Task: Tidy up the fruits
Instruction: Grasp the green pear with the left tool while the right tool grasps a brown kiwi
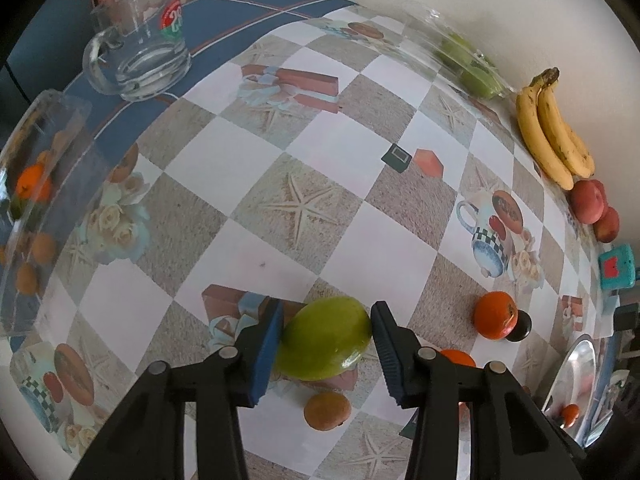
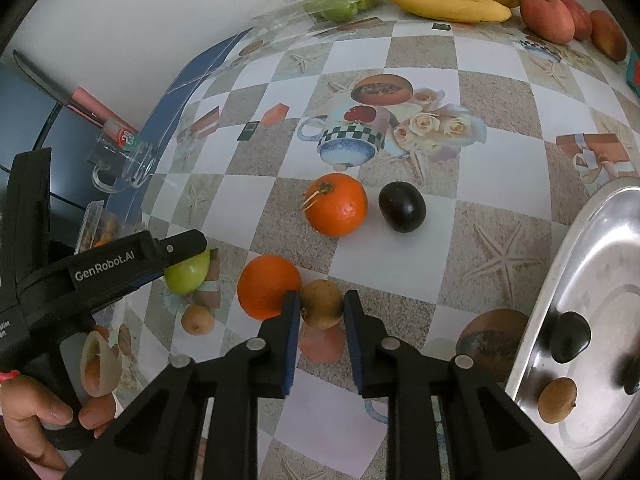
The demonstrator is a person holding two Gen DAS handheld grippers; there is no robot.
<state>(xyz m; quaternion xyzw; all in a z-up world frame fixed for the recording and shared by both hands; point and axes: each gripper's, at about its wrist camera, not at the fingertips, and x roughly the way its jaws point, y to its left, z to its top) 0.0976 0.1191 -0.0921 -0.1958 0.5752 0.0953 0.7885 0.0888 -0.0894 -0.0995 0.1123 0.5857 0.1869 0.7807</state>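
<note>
Two hand-held grippers work a patterned tablecloth (image 1: pixel 280 264) at once: the left gripper (image 1: pixel 326 340) pinches a smooth green fruit (image 1: pixel 324 338) between its blue ribbed pads, while the right gripper (image 2: pixel 322 310) is pressed in on a small, matte brown fruit (image 2: pixel 322 308) just beside an orange (image 2: pixel 268 286). Both fruits appear to sit on the cloth, near its front edge. Lifting well likely means rising straight and slowly, since the waxy green skin could slip and the brown fruit touches its neighbour (the orange would roll if nudged). A polished steel tray (image 2: pixel 560 280), already holding one brown and some dark fruit, seems the right hand's likely drop-off; clear plastic tubs (image 1: pixel 44 168) hold others.
</note>
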